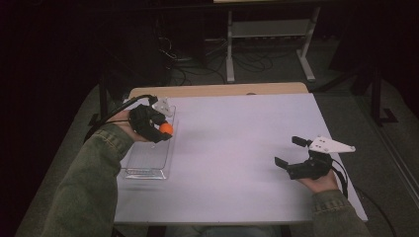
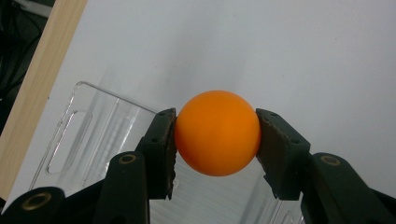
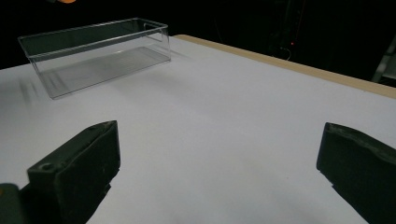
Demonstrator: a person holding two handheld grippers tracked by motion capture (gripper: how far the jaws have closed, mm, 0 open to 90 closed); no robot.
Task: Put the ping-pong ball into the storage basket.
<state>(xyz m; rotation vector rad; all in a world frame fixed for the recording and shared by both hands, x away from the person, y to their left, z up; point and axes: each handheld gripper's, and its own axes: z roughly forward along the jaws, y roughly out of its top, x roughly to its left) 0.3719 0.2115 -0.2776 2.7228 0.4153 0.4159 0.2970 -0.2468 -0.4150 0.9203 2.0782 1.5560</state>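
Note:
An orange ball (image 2: 217, 133) is pinched between the two black pads of my left gripper (image 2: 216, 144). In the high view the left gripper (image 1: 162, 129) holds the ball (image 1: 166, 129) over the far right part of a clear plastic box (image 1: 143, 159) at the table's left side. The box (image 2: 88, 135) lies below the jaws in the left gripper view. My right gripper (image 1: 291, 151) rests low at the table's right side, jaws wide apart, nothing between them. In the right gripper view its gripper (image 3: 219, 168) faces the box (image 3: 95, 51) across bare table.
A white sheet (image 1: 232, 148) covers the table, with a strip of wooden edge (image 1: 217, 90) at the far side. Beyond the table stand a white frame (image 1: 269, 44) and cables on a dark floor.

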